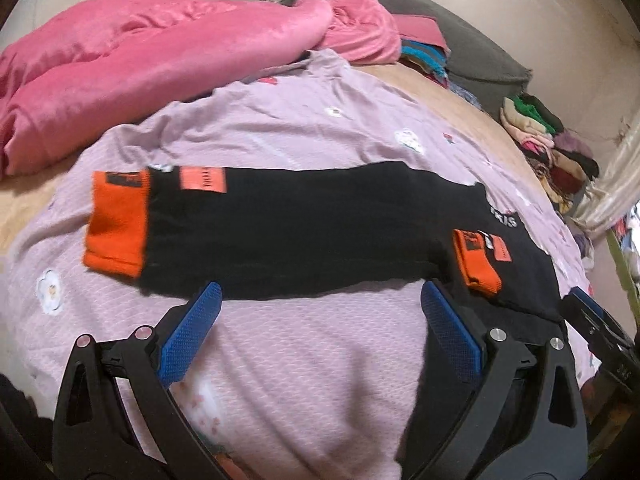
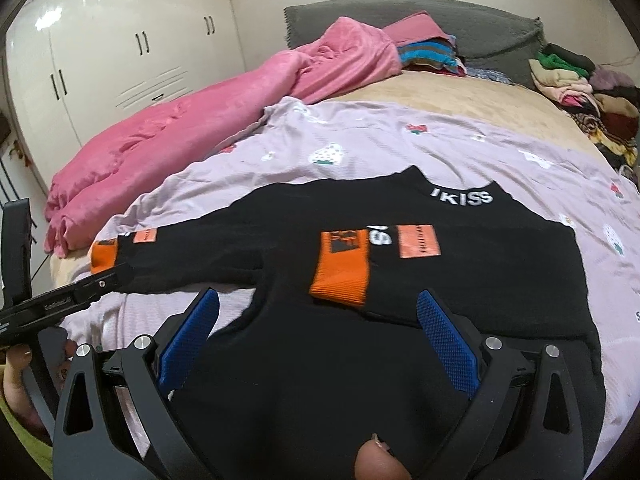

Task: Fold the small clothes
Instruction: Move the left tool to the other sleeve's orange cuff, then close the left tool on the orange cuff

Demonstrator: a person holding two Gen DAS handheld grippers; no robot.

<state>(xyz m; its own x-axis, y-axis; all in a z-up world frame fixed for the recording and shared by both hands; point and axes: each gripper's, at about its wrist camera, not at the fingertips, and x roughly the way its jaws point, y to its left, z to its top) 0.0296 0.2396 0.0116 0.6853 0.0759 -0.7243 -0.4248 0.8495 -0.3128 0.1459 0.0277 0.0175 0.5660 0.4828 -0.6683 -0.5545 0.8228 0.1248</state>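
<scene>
Black knit sweater (image 2: 360, 360) with orange cuffs is lying flat on a lilac printed sheet (image 2: 400, 148) spread across the bed. White lettering is showing at its collar (image 2: 460, 196). One sleeve is lying folded across the chest, its orange cuff (image 2: 340, 276) resting on the black body just beside a salmon patch (image 2: 418, 242). The other sleeve (image 1: 280, 232) is stretching out sideways over the sheet, its orange cuff (image 1: 116, 228) lying at the far end.

Left gripper (image 1: 320, 332) is hovering above the bare sheet just beside the lower edge of the outstretched sleeve; its blue pads (image 1: 188, 340) are standing wide apart, holding nothing. Right gripper (image 2: 320, 336) is hovering over the sweater body, near the folded cuff; its blue pads (image 2: 448, 344) are likewise spread wide, nothing between them. A fingertip (image 2: 380, 460) is showing at the bottom edge of the right wrist view.

A pink blanket (image 2: 180, 128) is lying bunched along the far left of the bed. A grey headboard cushion (image 2: 440, 20) is standing at the back, with folded striped clothes (image 2: 428, 54) in front of it. A pile of mixed garments (image 2: 580, 84) is sitting at the right edge of the bed. White wardrobe doors (image 2: 120, 48) are lining the wall on the left.
</scene>
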